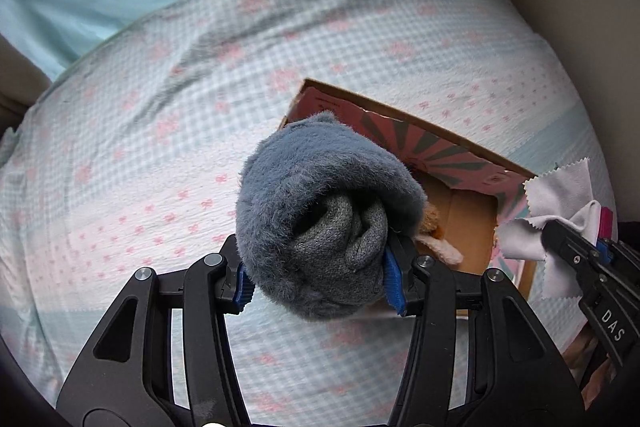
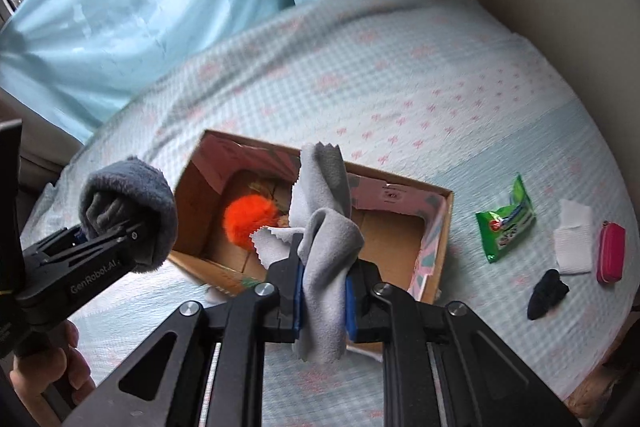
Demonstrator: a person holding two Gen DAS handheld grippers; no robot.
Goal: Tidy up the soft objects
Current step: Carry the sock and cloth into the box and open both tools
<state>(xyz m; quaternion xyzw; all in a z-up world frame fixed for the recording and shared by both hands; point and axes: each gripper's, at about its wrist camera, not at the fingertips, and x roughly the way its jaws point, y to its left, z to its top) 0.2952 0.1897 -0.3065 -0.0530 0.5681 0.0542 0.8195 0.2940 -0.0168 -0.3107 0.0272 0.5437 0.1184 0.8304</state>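
My left gripper (image 1: 318, 281) is shut on a rolled grey fuzzy sock (image 1: 320, 211) and holds it above the bed, just left of an open cardboard box (image 1: 460, 215). The sock also shows in the right wrist view (image 2: 128, 203). My right gripper (image 2: 322, 297) is shut on a light grey cloth (image 2: 326, 251) with pinked edges, held over the near edge of the box (image 2: 440, 223). An orange fluffy pompom (image 2: 248, 223) lies inside the box. The right gripper and cloth (image 1: 556, 191) show at the right of the left wrist view.
The bed (image 2: 400, 87) has a checked cover with pink bows. Right of the box lie a green packet (image 2: 506, 221), a white folded tissue (image 2: 574, 239), a pink case (image 2: 610, 251) and a dark sock (image 2: 546, 293). Curtains (image 2: 120, 7) hang behind.
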